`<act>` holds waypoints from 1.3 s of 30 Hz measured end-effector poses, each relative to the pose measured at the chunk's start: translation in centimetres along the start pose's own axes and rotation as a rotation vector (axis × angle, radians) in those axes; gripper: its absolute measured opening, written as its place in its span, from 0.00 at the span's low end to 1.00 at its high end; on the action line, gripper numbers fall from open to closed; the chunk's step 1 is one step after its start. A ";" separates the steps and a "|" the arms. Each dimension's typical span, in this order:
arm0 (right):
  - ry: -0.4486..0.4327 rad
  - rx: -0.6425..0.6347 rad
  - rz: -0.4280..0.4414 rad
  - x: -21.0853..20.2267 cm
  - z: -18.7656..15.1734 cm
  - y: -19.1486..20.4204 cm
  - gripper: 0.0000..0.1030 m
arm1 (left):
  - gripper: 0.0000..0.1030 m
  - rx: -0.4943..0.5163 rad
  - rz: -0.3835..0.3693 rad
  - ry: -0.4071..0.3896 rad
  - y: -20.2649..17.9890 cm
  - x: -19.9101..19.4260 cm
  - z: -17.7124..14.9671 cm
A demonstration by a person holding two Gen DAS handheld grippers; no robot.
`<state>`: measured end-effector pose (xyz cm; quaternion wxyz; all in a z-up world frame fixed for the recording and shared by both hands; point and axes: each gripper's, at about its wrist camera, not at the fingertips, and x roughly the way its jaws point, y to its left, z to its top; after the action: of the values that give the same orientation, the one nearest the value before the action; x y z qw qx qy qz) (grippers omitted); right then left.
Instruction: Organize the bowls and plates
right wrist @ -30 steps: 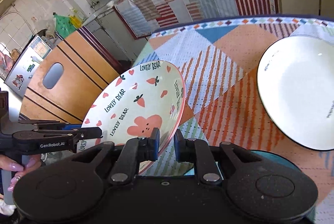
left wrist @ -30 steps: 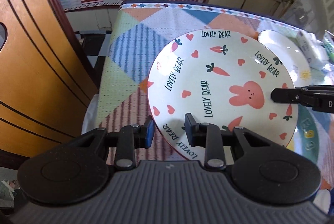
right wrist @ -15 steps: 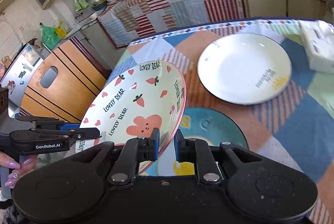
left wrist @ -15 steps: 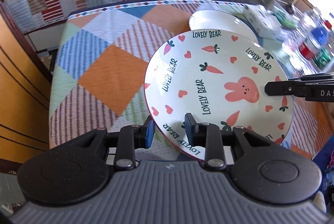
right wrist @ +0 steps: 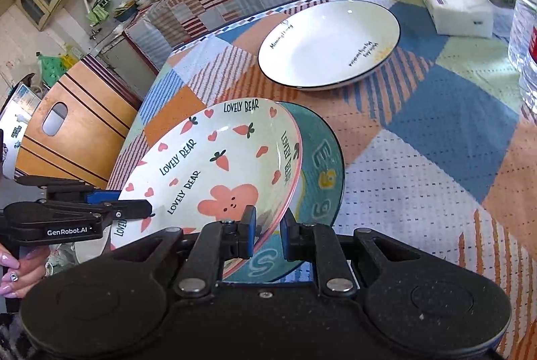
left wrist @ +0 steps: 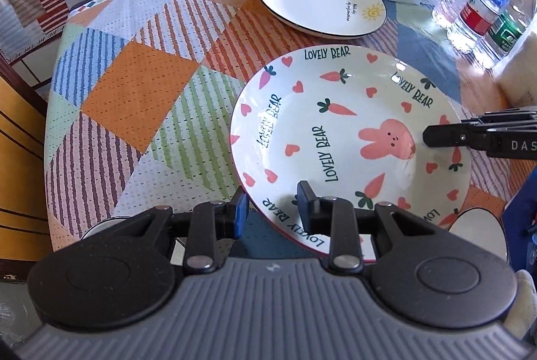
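The bunny plate (left wrist: pixel 349 142) sits at frame centre, tilted above the teal plate (right wrist: pixel 322 172); the left gripper (left wrist: pixel 272 206) and right gripper (right wrist: pixel 267 234) each clamp its rim; the white plate (right wrist: pixel 330 43) lies upper right

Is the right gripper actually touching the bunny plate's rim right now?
Touching. The right wrist view shows the right gripper closed on the bunny plate, rim pinched between both pads.

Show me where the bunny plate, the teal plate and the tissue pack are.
bunny plate (left wrist: pixel 322 125): left wrist view, on its inner face left of the rabbit.
teal plate (right wrist: pixel 322 172): right wrist view, on its exposed right rim.
tissue pack (right wrist: pixel 459 4): right wrist view, on its top.
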<state>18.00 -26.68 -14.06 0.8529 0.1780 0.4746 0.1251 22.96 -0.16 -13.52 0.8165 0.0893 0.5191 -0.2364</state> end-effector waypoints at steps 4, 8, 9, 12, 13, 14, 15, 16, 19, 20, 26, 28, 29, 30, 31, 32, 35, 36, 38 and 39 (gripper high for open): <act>0.004 0.016 0.001 0.4 -0.4 -0.3 0.19 | 0.28 0.016 -0.003 0.012 -0.1 0.4 0.1; 0.009 0.021 -0.022 0.3 -0.7 -0.4 0.19 | 0.28 0.019 -0.023 0.029 -0.2 0.9 0.1; 0.010 0.025 -0.026 0.4 -0.8 -0.5 0.19 | 0.28 0.020 -0.023 0.031 -0.2 1.1 0.0; 0.015 0.023 -0.046 0.7 -0.9 -0.5 0.20 | 0.28 0.018 -0.019 0.042 -0.2 1.7 0.0; 0.018 0.017 -0.053 0.8 -0.9 -0.5 0.20 | 0.28 0.015 -0.018 0.048 -0.2 1.8 0.0; 0.021 0.007 -0.060 0.9 -0.9 -0.3 0.20 | 0.28 0.013 -0.019 0.050 -0.2 2.0 0.1; 0.021 -0.004 -0.070 1.0 -0.9 -0.2 0.20 | 0.28 0.015 -0.018 0.048 -0.2 2.1 0.1; 0.022 -0.013 -0.078 1.0 -0.9 0.0 0.21 | 0.28 0.018 -0.017 0.047 -0.2 2.2 0.1; 0.026 -0.019 -0.108 1.0 -0.8 0.3 0.21 | 0.28 0.014 -0.022 0.054 -0.3 2.6 0.2; 0.027 -0.027 -0.125 1.1 -0.7 0.5 0.22 | 0.28 0.008 -0.026 0.058 -0.2 2.7 0.3; 0.077 -0.097 -0.266 1.9 0.1 3.0 0.31 | 0.29 -0.006 -0.040 0.081 0.1 3.4 1.0; 0.084 -0.124 -0.310 2.1 0.1 3.9 0.35 | 0.29 -0.005 -0.041 0.088 0.0 3.6 1.1; 0.086 -0.125 -0.329 2.1 0.2 4.1 0.35 | 0.29 0.000 -0.041 0.096 -0.1 3.7 1.2; 0.091 -0.134 -0.352 2.2 0.2 4.2 0.36 | 0.29 0.008 -0.040 0.101 -0.3 3.8 1.2; 0.099 -0.159 -0.385 2.5 0.1 4.5 0.36 | 0.28 0.019 -0.039 0.104 -0.5 3.8 1.1; 0.117 -0.196 -0.431 3.0 0.0 4.7 0.36 | 0.29 0.029 -0.033 0.100 -0.8 3.8 1.1; 0.126 -0.267 -0.475 3.8 -0.8 5.2 0.36 | 0.29 0.046 -0.002 0.089 -1.3 3.6 1.0; 0.116 -0.283 -0.478 3.8 -1.0 5.3 0.37 | 0.29 0.044 -0.003 0.088 -1.2 3.4 1.1; 0.111 -0.296 -0.463 3.6 -1.1 5.2 0.39 | 0.29 0.027 -0.017 0.091 -0.9 2.8 1.2; 0.106 -0.291 -0.448 3.4 -1.1 5.0 0.39 | 0.29 0.023 -0.024 0.083 -0.9 2.4 1.4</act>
<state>18.61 -20.66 -15.07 0.8499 -0.0627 0.5230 0.0093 24.47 -2.15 -14.96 0.7904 0.1024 0.5507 -0.2482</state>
